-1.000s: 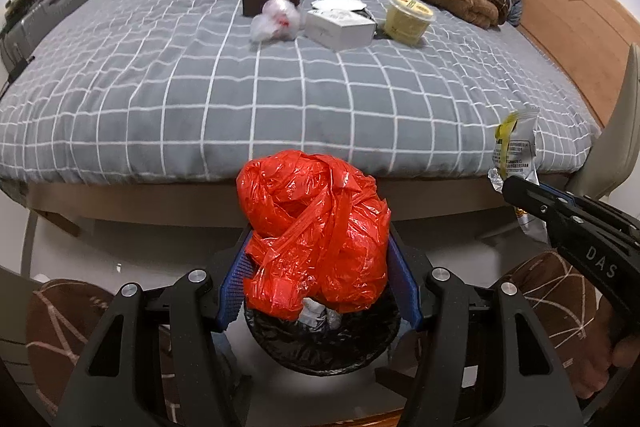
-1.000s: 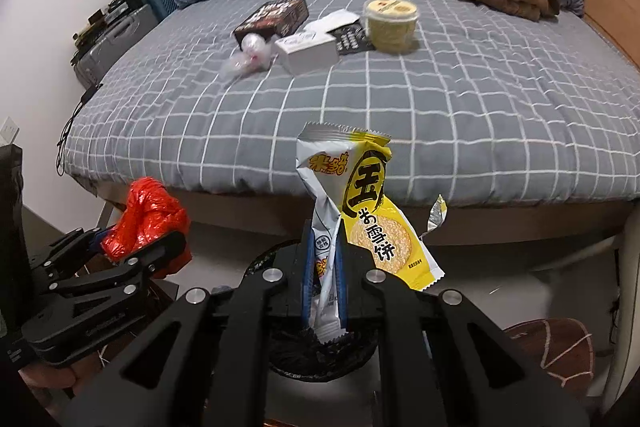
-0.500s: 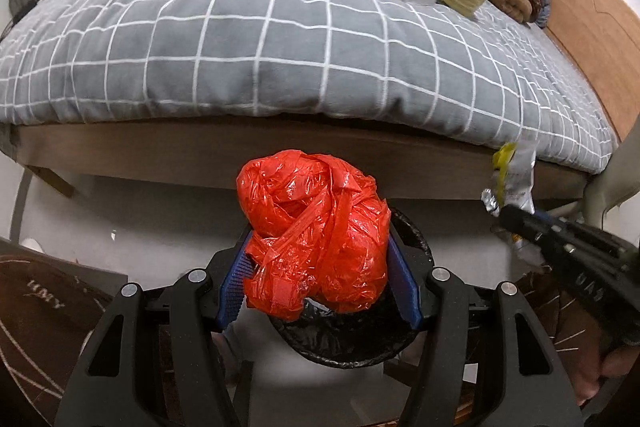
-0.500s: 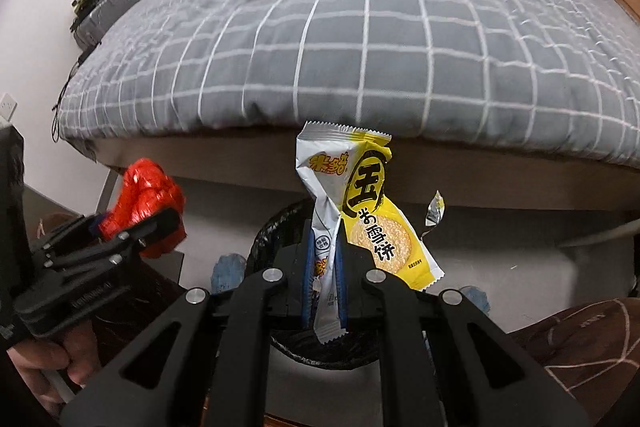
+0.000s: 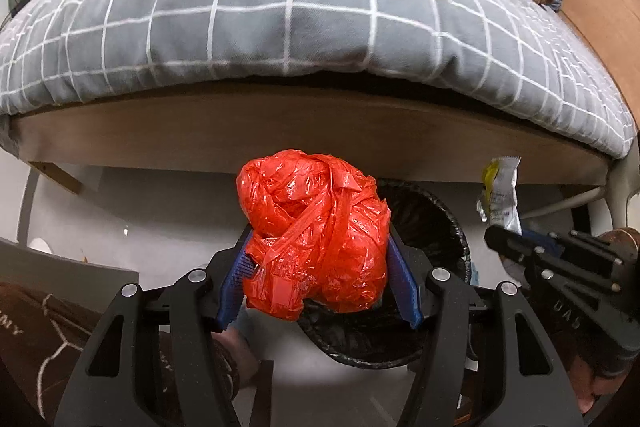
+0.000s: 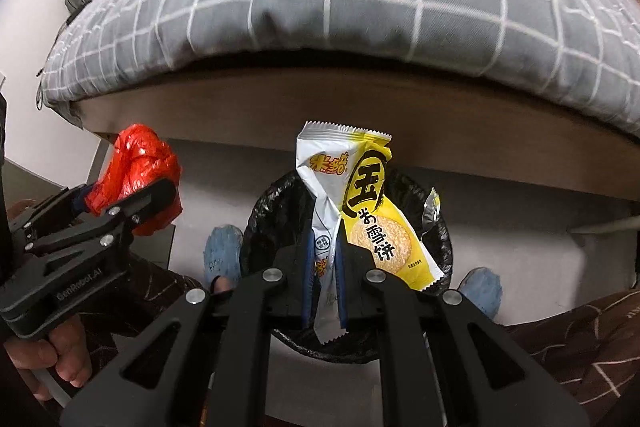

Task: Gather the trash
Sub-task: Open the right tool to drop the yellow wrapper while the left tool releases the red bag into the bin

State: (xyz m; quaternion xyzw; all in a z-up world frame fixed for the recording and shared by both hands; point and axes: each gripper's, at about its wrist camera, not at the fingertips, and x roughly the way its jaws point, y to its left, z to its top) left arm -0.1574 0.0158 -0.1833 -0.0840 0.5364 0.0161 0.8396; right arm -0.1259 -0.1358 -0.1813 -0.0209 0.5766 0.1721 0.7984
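- Left gripper (image 5: pixel 320 267) pitched steeply down, jaws clamped on crumpled red plastic bag (image 5: pixel 316 239), above black-lined bin (image 5: pixel 440 227) on the floor beside the bed (image 5: pixel 280 7).
- Right gripper (image 6: pixel 324 267) likewise angled down, jaws pinched shut on yellow snack wrapper (image 6: pixel 360 203), over the bin's mouth.

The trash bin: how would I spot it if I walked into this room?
Find the bed with the grey checked cover. On the floor at its foot stands a round bin, the only thing lined with crinkled black plastic.
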